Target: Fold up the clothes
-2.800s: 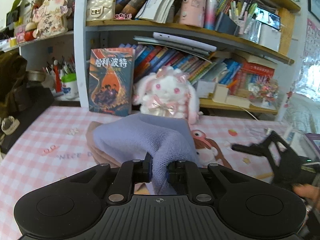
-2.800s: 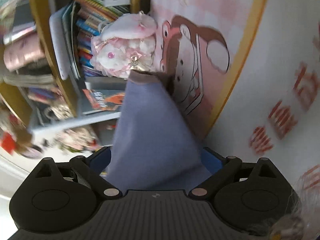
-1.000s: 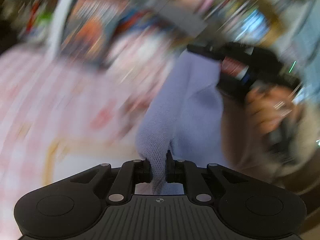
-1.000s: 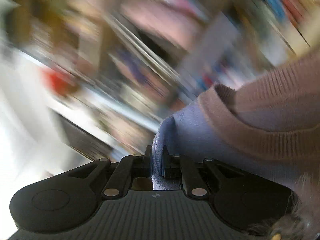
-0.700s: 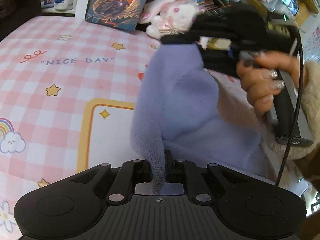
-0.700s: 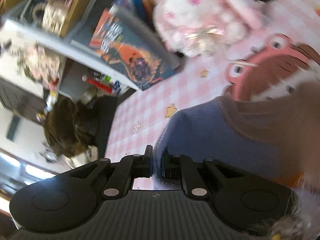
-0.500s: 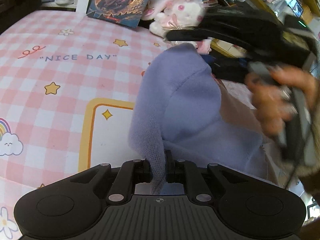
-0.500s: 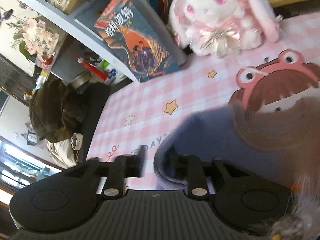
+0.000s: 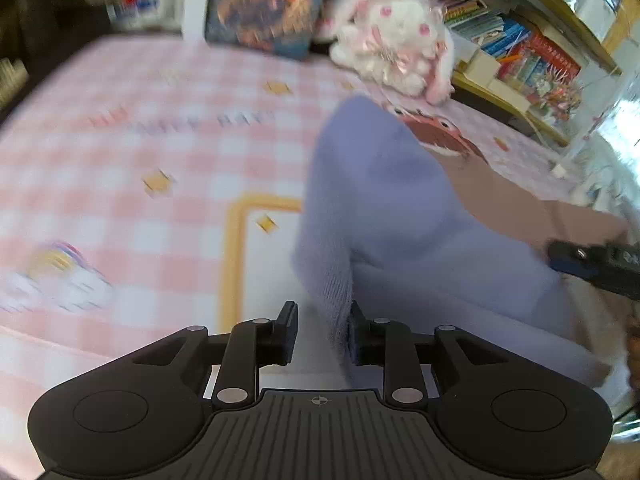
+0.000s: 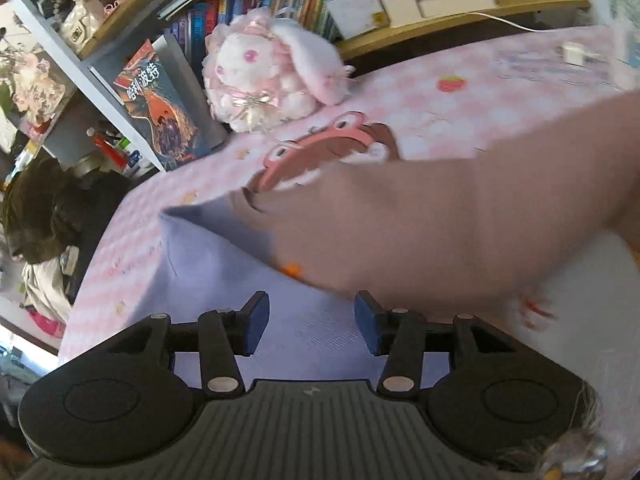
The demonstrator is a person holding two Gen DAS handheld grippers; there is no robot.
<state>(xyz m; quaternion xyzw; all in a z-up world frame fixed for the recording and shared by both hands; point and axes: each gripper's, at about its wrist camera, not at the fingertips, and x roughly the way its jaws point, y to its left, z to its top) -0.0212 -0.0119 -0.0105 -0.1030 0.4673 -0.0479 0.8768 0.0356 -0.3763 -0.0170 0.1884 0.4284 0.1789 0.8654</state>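
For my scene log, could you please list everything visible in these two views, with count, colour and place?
garment: one, lavender with dusty-pink part, on the mat, an edge between the left gripper's fingers
mat: one, pink-and-white check, covering the table
plush rabbit: one, white and pink, at the mat's far edge
book: one, blue and orange cover, upright beside the rabbit
bookshelf: one, wooden, behind, full of books
white cup: one, blurred, far left
left gripper: one, black, open
right gripper: one, black with blue pads, open over the garment
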